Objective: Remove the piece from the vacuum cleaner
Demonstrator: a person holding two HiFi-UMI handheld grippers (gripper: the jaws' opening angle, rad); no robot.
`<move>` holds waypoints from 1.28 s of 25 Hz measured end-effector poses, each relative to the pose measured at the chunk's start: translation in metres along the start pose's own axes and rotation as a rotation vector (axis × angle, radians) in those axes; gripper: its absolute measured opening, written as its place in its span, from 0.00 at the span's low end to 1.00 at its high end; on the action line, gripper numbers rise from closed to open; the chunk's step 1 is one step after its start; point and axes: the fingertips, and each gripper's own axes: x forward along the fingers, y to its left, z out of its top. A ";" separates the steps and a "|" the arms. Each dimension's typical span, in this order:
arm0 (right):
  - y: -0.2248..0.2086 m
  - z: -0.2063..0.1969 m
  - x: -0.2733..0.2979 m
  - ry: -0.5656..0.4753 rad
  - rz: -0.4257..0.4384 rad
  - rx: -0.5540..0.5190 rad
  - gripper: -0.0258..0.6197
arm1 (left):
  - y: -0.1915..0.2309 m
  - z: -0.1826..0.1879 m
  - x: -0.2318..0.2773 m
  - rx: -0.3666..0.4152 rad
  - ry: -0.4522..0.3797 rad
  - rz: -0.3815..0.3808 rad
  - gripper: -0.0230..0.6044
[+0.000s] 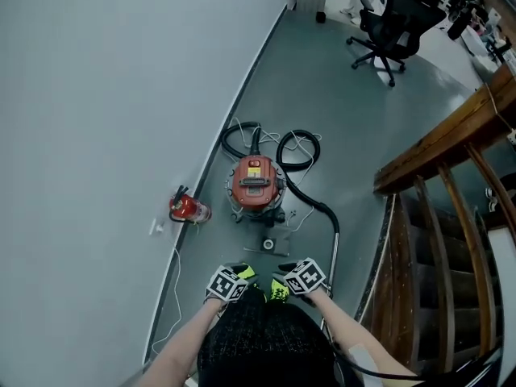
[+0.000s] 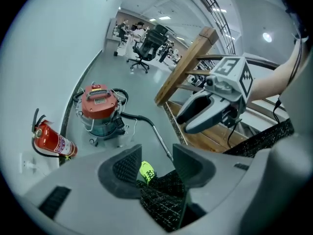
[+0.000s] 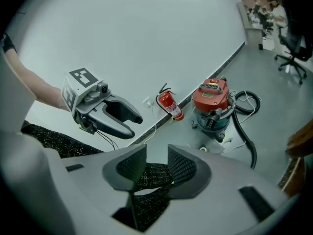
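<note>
**Both grippers empty, vacuum out ahead on the floor**

The left gripper (image 2: 156, 161) has its jaws about half apart and grips nothing. Through the gap show only a yellow-green shoe (image 2: 146, 171) and dark checked cloth. The right gripper (image 3: 156, 161) has its jaws parted slightly less, and they too close on nothing.

In the head view both grippers sit close together at lower centre, above the person's lap and well apart from the vacuum (image 1: 256, 185). The vacuum has a red top and stands upright on the grey floor at mid-frame, near the wall. Its black hose (image 1: 309, 198) loops above it, then runs down and to the right into a metal tube (image 1: 334, 244). A small grey part (image 1: 268, 243) with a ring on it lies just below the vacuum.

A red extinguisher (image 1: 187, 208) sits to the left, by the wall. A chair (image 1: 391, 22) stands at upper right, and a wooden railing (image 1: 451, 135) fills the right edge.
</note>
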 end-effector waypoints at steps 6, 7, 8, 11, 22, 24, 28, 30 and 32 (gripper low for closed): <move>0.024 -0.003 -0.010 0.000 0.029 -0.028 0.27 | -0.016 0.009 -0.012 -0.043 -0.042 0.024 0.37; 0.026 -0.004 -0.012 -0.003 0.030 -0.033 0.27 | -0.018 0.010 -0.014 -0.052 -0.052 0.029 0.37; 0.028 -0.004 -0.014 -0.010 0.029 -0.033 0.27 | -0.019 0.012 -0.015 -0.061 -0.063 0.035 0.37; 0.029 -0.005 -0.019 -0.039 0.030 -0.012 0.27 | -0.022 0.018 -0.018 -0.079 -0.088 0.060 0.37; 0.021 -0.009 -0.025 -0.144 0.083 0.159 0.27 | 0.006 0.024 -0.044 -0.246 -0.218 0.159 0.35; 0.021 -0.016 -0.023 -0.143 0.095 0.192 0.27 | 0.008 0.021 -0.046 -0.271 -0.230 0.171 0.35; 0.023 -0.025 -0.021 -0.139 0.116 0.218 0.27 | 0.007 0.015 -0.051 -0.351 -0.269 0.177 0.35; 0.024 -0.029 -0.020 -0.137 0.118 0.225 0.27 | 0.003 0.010 -0.051 -0.371 -0.272 0.171 0.35; 0.025 -0.032 -0.021 -0.147 0.121 0.242 0.27 | -0.002 0.002 -0.049 -0.373 -0.256 0.158 0.35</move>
